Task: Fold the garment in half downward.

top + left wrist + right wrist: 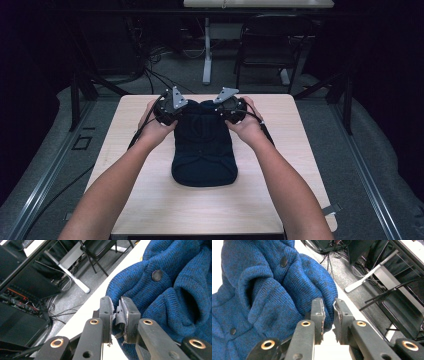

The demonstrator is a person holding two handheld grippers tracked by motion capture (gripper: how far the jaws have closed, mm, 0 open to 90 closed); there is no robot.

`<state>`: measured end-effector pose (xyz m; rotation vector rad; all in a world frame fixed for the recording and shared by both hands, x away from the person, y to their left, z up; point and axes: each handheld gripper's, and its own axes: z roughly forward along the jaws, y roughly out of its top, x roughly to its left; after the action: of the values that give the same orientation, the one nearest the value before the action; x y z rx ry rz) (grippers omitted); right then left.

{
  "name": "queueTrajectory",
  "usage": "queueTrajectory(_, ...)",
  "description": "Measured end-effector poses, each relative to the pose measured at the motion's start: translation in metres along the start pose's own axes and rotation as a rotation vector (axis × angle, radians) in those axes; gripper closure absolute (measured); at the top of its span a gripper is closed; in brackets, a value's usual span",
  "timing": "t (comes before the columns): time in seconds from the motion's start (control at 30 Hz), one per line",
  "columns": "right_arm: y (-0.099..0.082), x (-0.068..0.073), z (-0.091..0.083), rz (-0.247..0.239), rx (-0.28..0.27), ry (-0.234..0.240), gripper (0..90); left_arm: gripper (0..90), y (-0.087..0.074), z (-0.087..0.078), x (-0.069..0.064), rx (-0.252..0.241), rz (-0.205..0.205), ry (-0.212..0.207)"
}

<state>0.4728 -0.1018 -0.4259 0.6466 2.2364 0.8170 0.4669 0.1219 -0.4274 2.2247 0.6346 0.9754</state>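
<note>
A dark blue knit sweater (204, 145) lies flat along the middle of the light wooden table (285, 165). Its far end is bunched up between my two hands. My left gripper (170, 107) holds the far left corner; in the left gripper view its jaws (117, 303) pinch a fold of the blue knit (175, 302) below a dark button (157, 275). My right gripper (231, 107) holds the far right corner; its jaws (329, 303) close on a rounded fold of the sweater (262, 290), which carries a button (283, 261).
Beyond the table's far edge stand a black chair (270, 45) and a white desk leg (206, 55), with cables on the grey floor (150, 70). Metal rails (370, 190) run along both sides of the table. Bare wood surrounds the sweater.
</note>
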Motion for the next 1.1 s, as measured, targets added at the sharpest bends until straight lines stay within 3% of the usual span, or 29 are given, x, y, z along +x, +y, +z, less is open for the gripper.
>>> queueTrajectory(0.13,-0.005,0.004,-0.008,-0.031,-0.013,-0.005,78.5,80.5,-0.002,-0.01,-0.011,-0.018,0.033,0.005)
queueTrajectory(0.2,-0.012,0.013,-0.015,-0.072,-0.028,-0.018,78.5,80.6,-0.005,-0.016,-0.02,-0.02,0.057,0.012)
queueTrajectory(0.37,-0.026,0.027,-0.023,-0.115,-0.04,-0.01,78.5,80.7,-0.018,-0.029,-0.04,-0.043,0.102,-0.003)
queueTrajectory(0.57,-0.037,0.046,-0.036,-0.149,-0.049,0.023,78.5,80.7,-0.032,-0.037,-0.051,-0.041,0.102,-0.035)
queueTrajectory(0.67,-0.036,0.048,-0.036,-0.16,-0.043,0.039,78.5,80.7,-0.033,-0.033,-0.045,-0.023,0.08,-0.042)
queueTrajectory(0.73,-0.033,0.046,-0.035,-0.142,-0.042,0.04,78.5,80.7,-0.03,-0.03,-0.039,-0.019,0.067,-0.037)
queueTrajectory(0.93,-0.012,0.025,-0.021,-0.075,-0.025,0.036,78.3,80.7,-0.009,-0.02,-0.014,0.0,0.021,0.007)
queueTrajectory(1.03,0.004,0.014,-0.027,-0.036,-0.086,-0.027,77.9,80.6,0.009,-0.033,-0.003,-0.067,0.024,0.088)
queueTrajectory(1.1,0.01,0.011,-0.036,-0.015,-0.154,-0.071,77.5,80.6,0.015,-0.046,-0.001,-0.127,0.022,0.103)
